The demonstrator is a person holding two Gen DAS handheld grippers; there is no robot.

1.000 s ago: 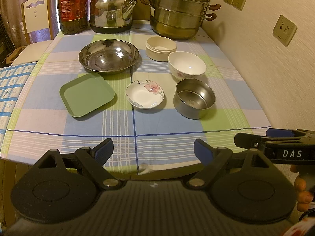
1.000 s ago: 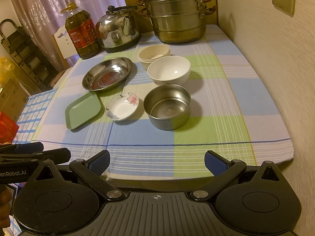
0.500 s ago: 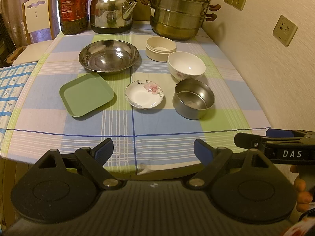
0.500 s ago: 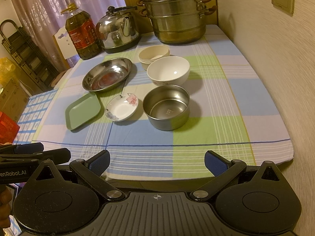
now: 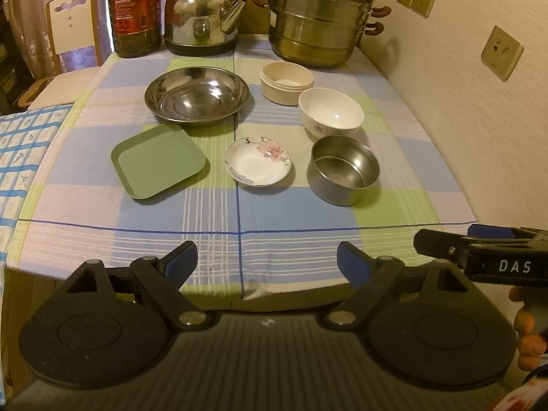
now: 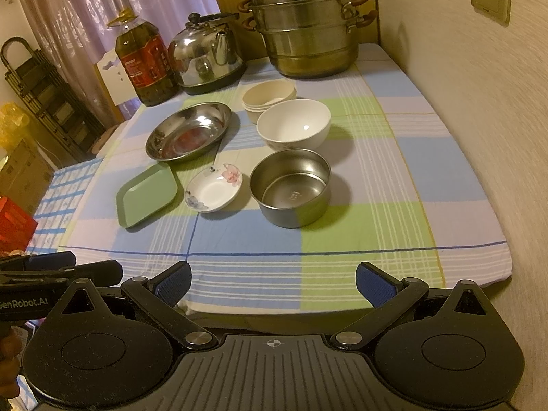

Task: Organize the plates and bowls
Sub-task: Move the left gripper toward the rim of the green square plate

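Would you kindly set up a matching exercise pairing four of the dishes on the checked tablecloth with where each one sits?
Things:
1. square green plastic plate
2. small floral white saucer
3. straight-sided steel bowl
4. cream stacked bowls

Places:
A. front row, nearest the wall
B. just before the steamer pot
C. front row, middle
D. front row, farthest from the wall

Pairs: 1-D, 2-C, 3-A, 4-B

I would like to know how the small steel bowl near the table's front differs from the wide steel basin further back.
The small steel bowl has tall, near-vertical walls; the wide steel basin is shallow with a flared rim. The bowl is narrower across than the basin. The bowl's finish looks brushed and dull, while the basin mirrors its surroundings. Both are round, empty, upright and rest on the checked tablecloth.
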